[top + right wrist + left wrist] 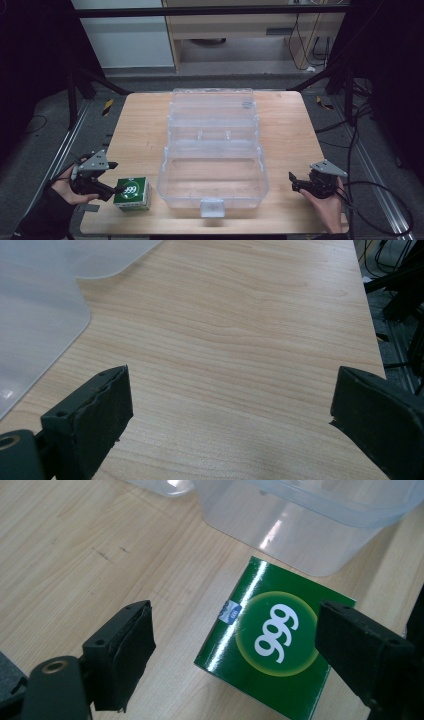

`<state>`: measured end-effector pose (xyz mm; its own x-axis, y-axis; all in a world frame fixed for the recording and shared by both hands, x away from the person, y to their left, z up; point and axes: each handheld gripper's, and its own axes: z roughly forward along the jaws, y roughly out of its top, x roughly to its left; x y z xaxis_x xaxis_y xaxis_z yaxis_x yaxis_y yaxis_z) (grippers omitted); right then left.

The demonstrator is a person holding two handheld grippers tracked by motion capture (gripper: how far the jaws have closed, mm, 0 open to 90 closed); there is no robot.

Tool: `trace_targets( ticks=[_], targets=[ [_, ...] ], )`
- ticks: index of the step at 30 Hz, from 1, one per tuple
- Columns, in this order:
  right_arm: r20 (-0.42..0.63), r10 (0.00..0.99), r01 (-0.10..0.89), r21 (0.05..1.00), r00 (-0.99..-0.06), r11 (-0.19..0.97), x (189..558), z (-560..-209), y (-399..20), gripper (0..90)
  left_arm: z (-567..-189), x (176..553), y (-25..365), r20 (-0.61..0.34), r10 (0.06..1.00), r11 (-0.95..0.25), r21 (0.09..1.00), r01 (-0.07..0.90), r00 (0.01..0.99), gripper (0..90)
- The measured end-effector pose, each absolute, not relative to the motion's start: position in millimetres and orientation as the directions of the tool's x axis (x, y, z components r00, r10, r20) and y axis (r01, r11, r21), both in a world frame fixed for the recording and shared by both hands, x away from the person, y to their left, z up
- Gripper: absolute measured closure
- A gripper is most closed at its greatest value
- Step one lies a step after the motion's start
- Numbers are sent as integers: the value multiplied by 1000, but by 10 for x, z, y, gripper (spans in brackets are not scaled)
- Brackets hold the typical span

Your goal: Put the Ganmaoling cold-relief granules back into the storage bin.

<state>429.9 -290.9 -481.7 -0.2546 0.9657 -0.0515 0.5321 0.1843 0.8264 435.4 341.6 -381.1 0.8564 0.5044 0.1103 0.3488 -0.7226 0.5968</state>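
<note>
1. Wooden table in the high view carries a clear plastic case, its lid thrown open toward the far edge and its tub empty. A green box printed with "999" stands on the table just beside the case's near left corner. The left gripper, held in the person's left hand, sits at the box's left side, with one jaw tip near the box's top face and the other raised clear of it. The right gripper rests in the right hand to the right of the case, well apart from it, jaws pointing toward the case.

2. Left gripper view: the green box lies on the wood below and between the two black jaws, closer to the right-hand one. The jaws stand apart; neither pad presses the box. The clear case's rounded corner lies just beyond the box.

3. Right gripper view: the jaws stand wide apart over bare wood, with nothing between them. A frosted edge of the clear case shows at the upper left, and the table's edge runs down the right side.
</note>
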Motion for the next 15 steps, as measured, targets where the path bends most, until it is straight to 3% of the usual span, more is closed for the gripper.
trace_targets(
  ticks=[15],
  targets=[
    [-62, 959, 545, 812, -276, 209, 4308, -4842, -2889, 30, -3891, 4342, 3261, 122, 389, -820, 498, 283, 913, 96]
  ],
)
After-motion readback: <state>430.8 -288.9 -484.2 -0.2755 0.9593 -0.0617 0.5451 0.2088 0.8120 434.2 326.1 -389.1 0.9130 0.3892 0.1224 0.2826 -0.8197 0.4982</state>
